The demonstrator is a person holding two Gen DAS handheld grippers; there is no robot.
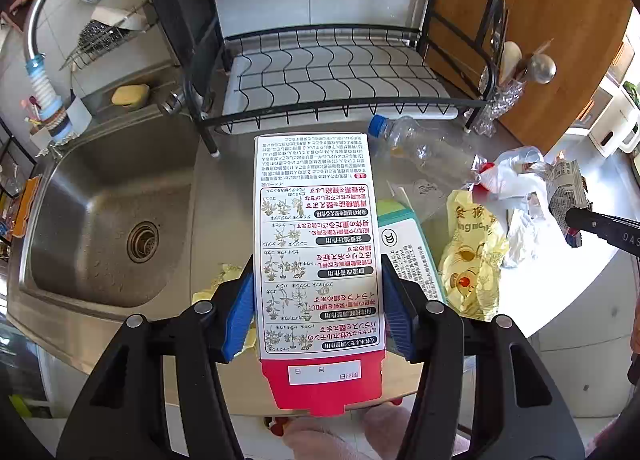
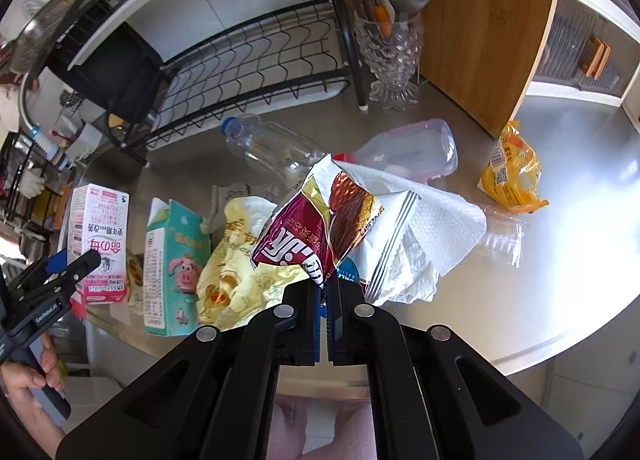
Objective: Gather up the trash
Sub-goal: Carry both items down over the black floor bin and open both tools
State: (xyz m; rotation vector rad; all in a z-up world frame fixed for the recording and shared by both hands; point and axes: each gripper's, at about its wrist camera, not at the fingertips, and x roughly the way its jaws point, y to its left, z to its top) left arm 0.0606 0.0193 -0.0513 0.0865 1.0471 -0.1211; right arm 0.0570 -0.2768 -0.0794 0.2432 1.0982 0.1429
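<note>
My left gripper [image 1: 318, 292] is shut on a tall white and pink printed box [image 1: 316, 220], its blue pads pressing both long sides, held above the steel counter [image 1: 224, 188]. The right wrist view shows that same box [image 2: 98, 236] at the far left, in the left gripper [image 2: 76, 264]. My right gripper [image 2: 325, 288] is shut on a crumpled maroon, gold and white snack wrapper [image 2: 320, 220], pinched at its lower edge. In the left wrist view the right gripper [image 1: 576, 220] enters from the right with the wrapper [image 1: 564, 180].
On the counter lie a teal carton [image 2: 176, 260], a yellow bag [image 2: 236, 260], a clear bottle [image 2: 276, 148], a second clear bottle [image 2: 412, 148], white paper [image 2: 440, 220] and an orange wrapper [image 2: 512, 176]. A sink [image 1: 100, 200] lies left, a dish rack [image 1: 340, 76] behind.
</note>
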